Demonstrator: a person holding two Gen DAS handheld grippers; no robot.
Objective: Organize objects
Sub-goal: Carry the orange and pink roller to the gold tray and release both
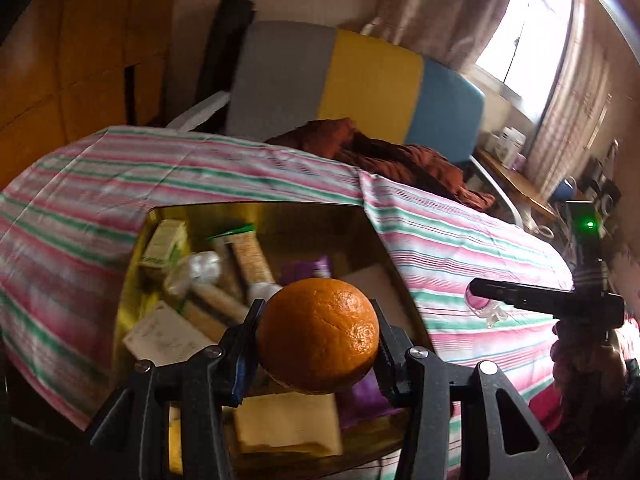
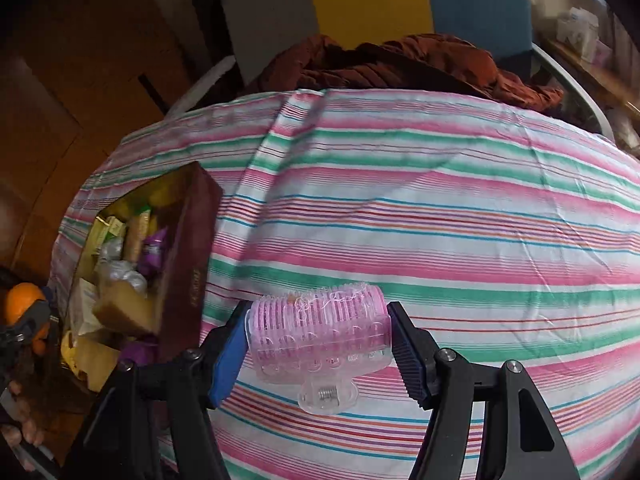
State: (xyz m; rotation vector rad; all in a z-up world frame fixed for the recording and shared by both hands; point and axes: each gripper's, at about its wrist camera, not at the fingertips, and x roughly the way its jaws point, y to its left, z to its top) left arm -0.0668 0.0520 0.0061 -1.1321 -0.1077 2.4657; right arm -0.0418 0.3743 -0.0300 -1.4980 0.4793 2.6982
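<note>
A round orange (image 1: 318,336), its peel dimpled and glossy, hangs clamped above the open dark-red box (image 2: 188,264) crowded with packets and tubes, while a pink ridged hair roller (image 2: 320,336) on a clear clip lies sideways, pinched just over the striped cloth, right of that box.

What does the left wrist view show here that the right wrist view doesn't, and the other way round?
Only the left wrist view shows the window and a green light.

Only the right wrist view shows the box's dark red outer wall.

Both show the orange in the left claw, the pink hair roller in the right claw, the filled box and the striped cloth.
</note>
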